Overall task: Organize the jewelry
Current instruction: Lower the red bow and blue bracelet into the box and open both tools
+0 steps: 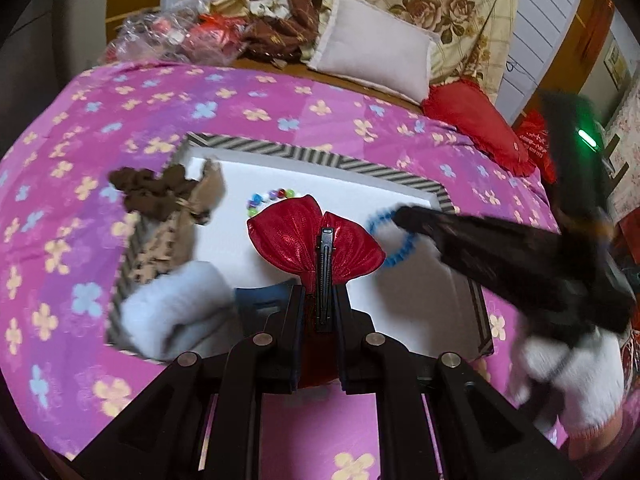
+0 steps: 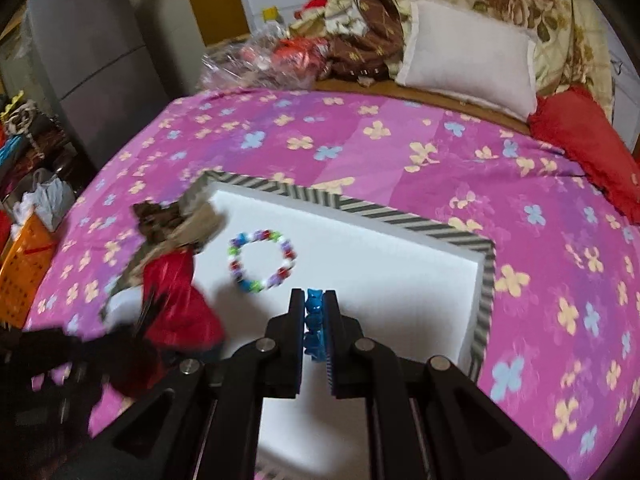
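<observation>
A shiny red bow hair clip (image 1: 288, 240) with a black metal clasp sits between the fingers of my left gripper (image 1: 318, 292), which is shut on it over the white tray (image 1: 280, 148) with the striped rim. My right gripper (image 2: 314, 296) is shut on a blue beaded bracelet (image 2: 313, 320), seen as a blue ring (image 1: 394, 258) in the left wrist view, above the tray's right half. A multicoloured bead bracelet (image 2: 262, 260) lies flat on the tray. At the tray's left edge lie a brown fabric hair piece (image 1: 148, 188) and a white fluffy item (image 1: 180, 304).
The tray rests on a pink flowered bedspread (image 2: 400, 148). A white pillow (image 1: 376, 56), a red cushion (image 1: 476, 120) and crumpled plastic bags (image 1: 168, 36) lie at the far side of the bed. A grey cabinet (image 2: 92, 60) and an orange crate (image 2: 24, 280) stand left of it. A white-gloved hand (image 1: 568, 380) holds the right gripper.
</observation>
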A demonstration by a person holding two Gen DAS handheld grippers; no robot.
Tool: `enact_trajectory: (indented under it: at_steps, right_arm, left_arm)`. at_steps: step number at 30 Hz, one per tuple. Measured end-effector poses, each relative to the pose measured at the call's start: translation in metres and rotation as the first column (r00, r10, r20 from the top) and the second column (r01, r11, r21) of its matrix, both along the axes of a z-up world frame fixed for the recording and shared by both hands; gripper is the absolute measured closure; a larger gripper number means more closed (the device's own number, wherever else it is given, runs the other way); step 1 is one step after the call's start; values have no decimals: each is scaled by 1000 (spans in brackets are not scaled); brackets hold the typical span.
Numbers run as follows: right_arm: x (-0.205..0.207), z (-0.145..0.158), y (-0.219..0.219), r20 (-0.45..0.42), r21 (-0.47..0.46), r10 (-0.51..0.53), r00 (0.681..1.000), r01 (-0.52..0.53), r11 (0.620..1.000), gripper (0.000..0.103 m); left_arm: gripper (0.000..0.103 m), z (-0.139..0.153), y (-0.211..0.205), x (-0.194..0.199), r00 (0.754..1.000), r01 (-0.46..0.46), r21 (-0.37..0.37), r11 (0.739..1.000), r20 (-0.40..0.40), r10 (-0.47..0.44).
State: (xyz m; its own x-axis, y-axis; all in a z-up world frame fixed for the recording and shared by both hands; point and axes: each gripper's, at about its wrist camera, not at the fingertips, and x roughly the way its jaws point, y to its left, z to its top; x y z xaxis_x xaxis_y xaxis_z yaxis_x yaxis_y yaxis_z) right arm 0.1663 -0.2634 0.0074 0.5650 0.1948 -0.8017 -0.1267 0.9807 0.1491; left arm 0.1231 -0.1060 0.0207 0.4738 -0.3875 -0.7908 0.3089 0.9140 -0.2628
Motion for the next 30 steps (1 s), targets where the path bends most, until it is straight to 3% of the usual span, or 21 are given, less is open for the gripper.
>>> enact_trajectory:
  at_steps: [7, 15, 18, 20, 24, 26, 30]
  right_arm:
    - [50, -36, -15, -68, -35, -47, 997, 45, 998, 94]
    - [78, -50, -16, -69, 50, -73, 995, 77, 996, 94]
    - [70, -40, -19, -34, 60, -83, 996, 85, 995, 86]
    - [61, -32, -27, -31, 85, -101, 994, 104, 991, 72]
    - [36, -15, -41, -23, 94, -107, 994, 109, 990, 69]
    - [16, -6, -47, -25, 88, -106, 994, 108, 990, 61]
    - [-22, 13, -56, 5, 63, -98, 995, 97, 993, 54]
  left_arm:
    - [87, -26, -21, 11, 998, 33, 15, 999, -47, -32]
    - [87, -42, -29, 17, 998, 40, 44, 998, -56, -38]
    - [80, -42, -30, 18, 997, 43, 32, 999, -58, -41]
    - [76, -42, -31, 17, 997, 52, 25, 998, -55, -50]
    - [71, -40, -32, 12, 997, 68, 40, 997, -51, -65]
    - [71, -38, -30, 9, 996, 70, 33, 997, -56, -68]
    - [69, -26, -16, -3, 997, 57, 19, 998, -49, -56]
